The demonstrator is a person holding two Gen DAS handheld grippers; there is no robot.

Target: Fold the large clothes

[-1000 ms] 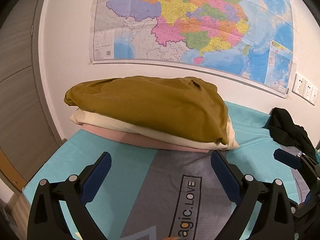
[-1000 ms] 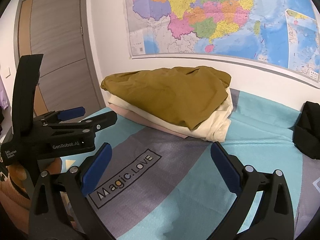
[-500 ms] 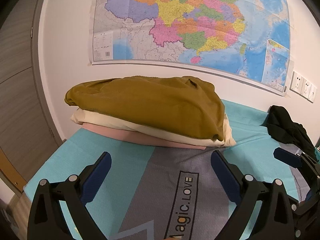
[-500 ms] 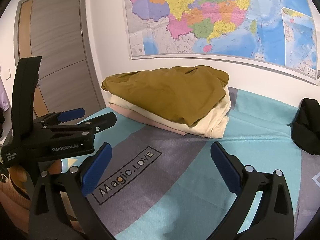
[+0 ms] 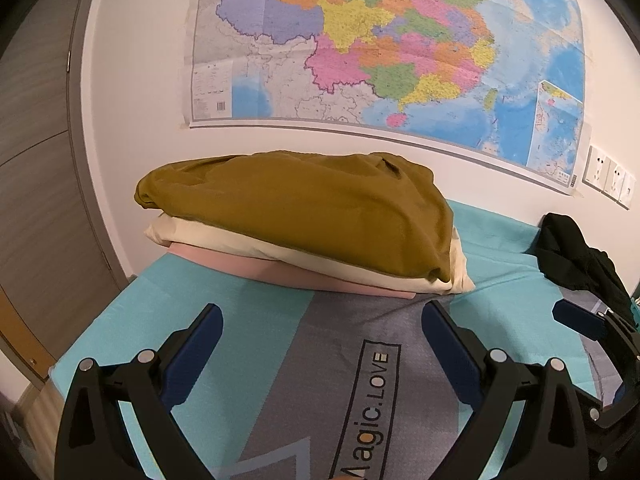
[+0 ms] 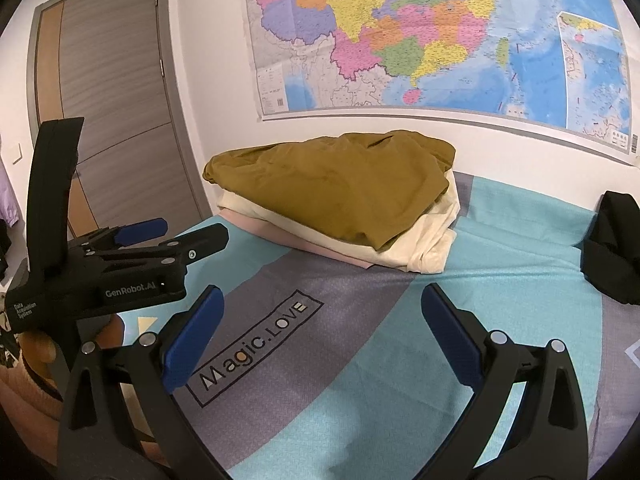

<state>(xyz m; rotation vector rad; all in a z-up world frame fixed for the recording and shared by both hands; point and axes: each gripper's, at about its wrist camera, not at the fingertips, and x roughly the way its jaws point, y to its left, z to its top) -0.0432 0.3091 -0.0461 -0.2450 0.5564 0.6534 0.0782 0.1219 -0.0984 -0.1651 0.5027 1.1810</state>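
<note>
Both hand-held grippers — left (image 5: 320,336), right (image 6: 320,320) — slightly retreated, wide, empty

white wall (image 5: 132,80) behind, hung with a large coloured map (image 5: 384,48). grey wood-grain door (image 6: 116,120) at left, in a grey frame. bank of white sockets (image 5: 608,180) at right, just beside the map's lower corner. lit warm and dim.

Your pink garment (image 5: 280,272) hides under the stack; the black clothing (image 6: 612,248) runs off frame right.
</note>
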